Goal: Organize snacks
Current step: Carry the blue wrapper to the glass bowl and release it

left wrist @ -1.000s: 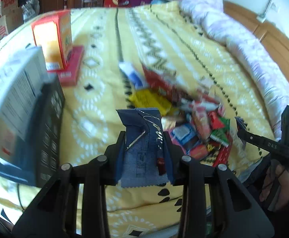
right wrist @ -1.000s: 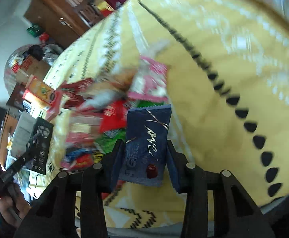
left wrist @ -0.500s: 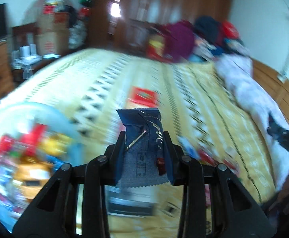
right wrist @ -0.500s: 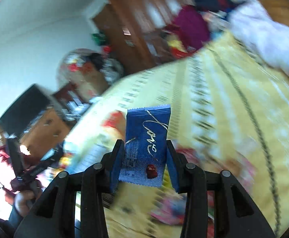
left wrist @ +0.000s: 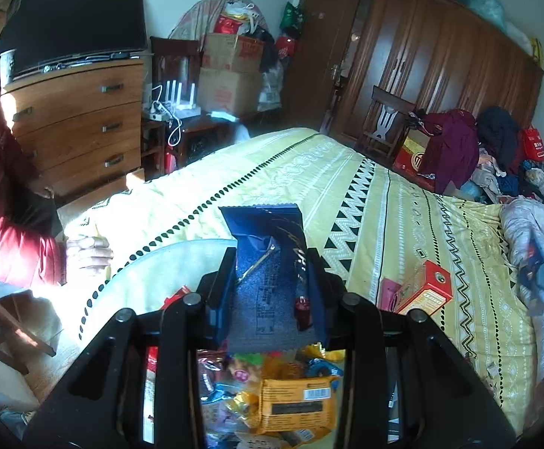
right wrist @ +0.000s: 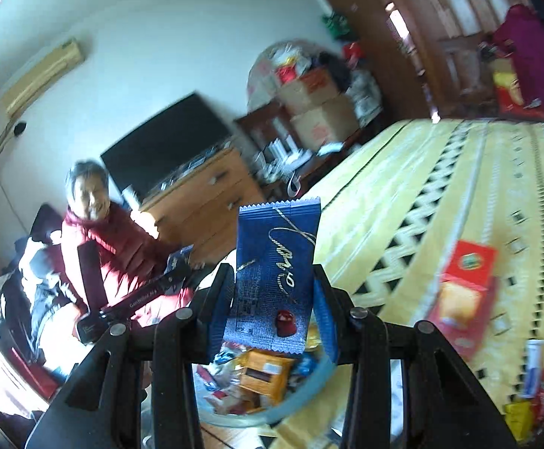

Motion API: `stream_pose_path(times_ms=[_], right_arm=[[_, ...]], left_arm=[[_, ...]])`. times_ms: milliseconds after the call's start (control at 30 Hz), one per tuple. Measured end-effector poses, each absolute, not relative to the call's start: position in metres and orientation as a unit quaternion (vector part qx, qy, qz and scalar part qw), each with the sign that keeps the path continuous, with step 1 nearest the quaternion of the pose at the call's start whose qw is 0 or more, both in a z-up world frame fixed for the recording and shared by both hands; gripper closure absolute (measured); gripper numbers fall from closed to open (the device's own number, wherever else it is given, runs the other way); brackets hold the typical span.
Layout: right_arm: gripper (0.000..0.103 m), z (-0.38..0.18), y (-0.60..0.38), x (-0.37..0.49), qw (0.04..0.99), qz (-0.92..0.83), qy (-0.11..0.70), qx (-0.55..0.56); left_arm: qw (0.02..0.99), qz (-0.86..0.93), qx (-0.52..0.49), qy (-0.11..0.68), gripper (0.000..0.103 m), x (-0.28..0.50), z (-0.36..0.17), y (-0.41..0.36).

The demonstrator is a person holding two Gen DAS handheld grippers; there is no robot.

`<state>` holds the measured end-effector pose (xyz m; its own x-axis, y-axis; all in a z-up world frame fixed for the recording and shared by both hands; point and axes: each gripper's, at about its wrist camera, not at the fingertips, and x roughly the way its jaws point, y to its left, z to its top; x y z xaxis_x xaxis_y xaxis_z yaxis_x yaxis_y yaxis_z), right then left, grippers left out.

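Grippers (left wrist: 270, 288) (right wrist: 273, 299) pinch crinkled blue foil wrappers (left wrist: 268, 262) (right wrist: 275, 262).

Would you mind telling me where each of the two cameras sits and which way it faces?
Left wrist view: on the left tool, facing along its fingers over the yellow bedspread toward the dresser; it grips a blue wrapper.
Right wrist view: on the right tool, facing the same corner; it grips its own blue packet; the left tool shows at left.
Shared: bedspread, dresser, the clear bowl of snacks below, a seated person in red.
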<state>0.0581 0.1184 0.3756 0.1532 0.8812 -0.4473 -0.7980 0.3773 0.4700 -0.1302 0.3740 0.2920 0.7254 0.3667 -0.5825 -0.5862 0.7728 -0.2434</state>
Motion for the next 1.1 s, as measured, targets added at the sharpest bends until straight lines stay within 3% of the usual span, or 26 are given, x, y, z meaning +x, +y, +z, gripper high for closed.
stream_pose_path(times_ms=[467, 500, 567, 600, 633, 700, 867, 1100], right_arm=[[0.057, 0.340, 0.189, 0.031, 0.724, 0.577, 0.378, 0.024], [0.057, 0.340, 0.190, 0.031, 0.722, 0.578, 0.379, 0.024], [0.051, 0.339, 0.189, 0.030, 0.721, 0.579, 0.379, 0.024], [0.049, 0.339, 0.188, 0.030, 0.722, 0.579, 0.378, 0.024], [0.043, 0.338, 0.186, 0.029, 0.722, 0.579, 0.377, 0.026], [0.033, 0.336, 0.178, 0.028, 0.726, 0.575, 0.376, 0.032], [0.031, 0.305, 0.129, 0.011, 0.748, 0.545, 0.380, 0.011], [0.031, 0.177, -0.060, 0.036, 0.785, 0.373, 0.492, 0.045]], left_arm=[[0.898, 0.256, -0.225, 0.278, 0.065, -0.141, 0.281, 0.406], [0.896, 0.258, -0.228, 0.280, 0.058, -0.140, 0.281, 0.407], [0.892, 0.267, -0.235, 0.278, 0.035, -0.141, 0.279, 0.410], [0.892, 0.272, -0.235, 0.273, 0.017, -0.142, 0.279, 0.409], [0.893, 0.280, -0.233, 0.264, 0.009, -0.145, 0.279, 0.409], [0.895, 0.291, -0.227, 0.250, 0.007, -0.149, 0.280, 0.406], [0.906, 0.261, -0.229, 0.242, 0.007, -0.152, 0.280, 0.386], [0.940, 0.123, -0.182, 0.262, 0.007, -0.123, 0.281, 0.286]])
